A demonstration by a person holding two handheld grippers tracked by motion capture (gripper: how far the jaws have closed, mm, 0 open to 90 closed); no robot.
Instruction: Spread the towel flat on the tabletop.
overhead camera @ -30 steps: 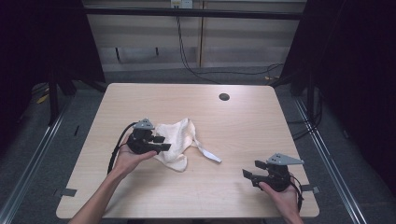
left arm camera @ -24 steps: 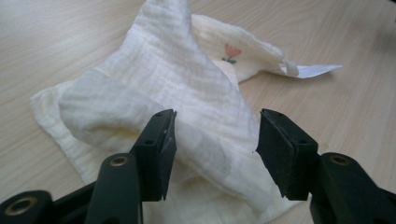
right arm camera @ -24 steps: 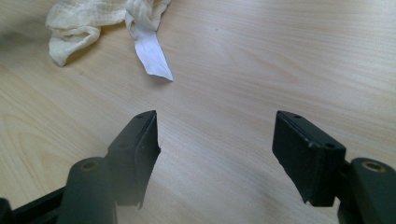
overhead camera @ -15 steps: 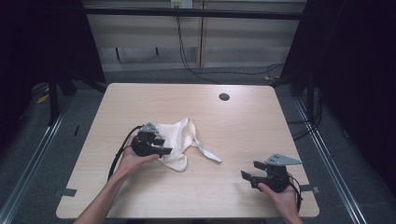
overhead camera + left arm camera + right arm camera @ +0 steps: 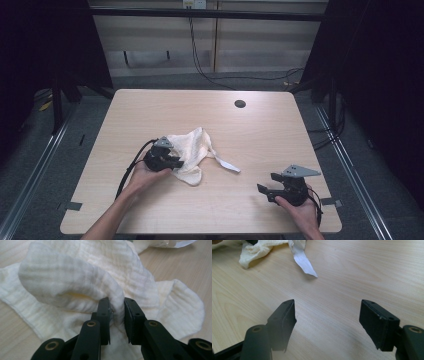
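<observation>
**Left fingers pinch a fold of cream cloth; right fingers stand wide over bare worktop**

The left gripper [image 5: 176, 163] sits at the left-centre of the pale wooden worktop [image 5: 150, 110], pressed against the near-left edge of the cloth [image 5: 192, 150]; its 2 black fingers [image 5: 105, 312] have just been closing, and in the left gripper view they now squeeze a raised, rounded fold of the cloth [image 5: 75, 287] between their pads, with only a narrow gap left for the fabric; the rest of the cloth lies crumpled and flat on the worktop beyond and around the fold; it is a soft, ribbed, cream-white weave, and a white label strip [image 5: 227, 164] trails from its right side toward the middle of the worktop.

The right gripper [image 5: 266, 185] rests near the front right corner of the worktop, well apart from the cloth; its fingers [image 5: 284, 315] stand wide, with nothing but bare wood between them; in the right gripper view the label's pointed end [image 5: 305, 265] lies ahead of them, clear of both pads; a small dark round hole [image 5: 240, 104] sits toward the far edge of the worktop.
</observation>
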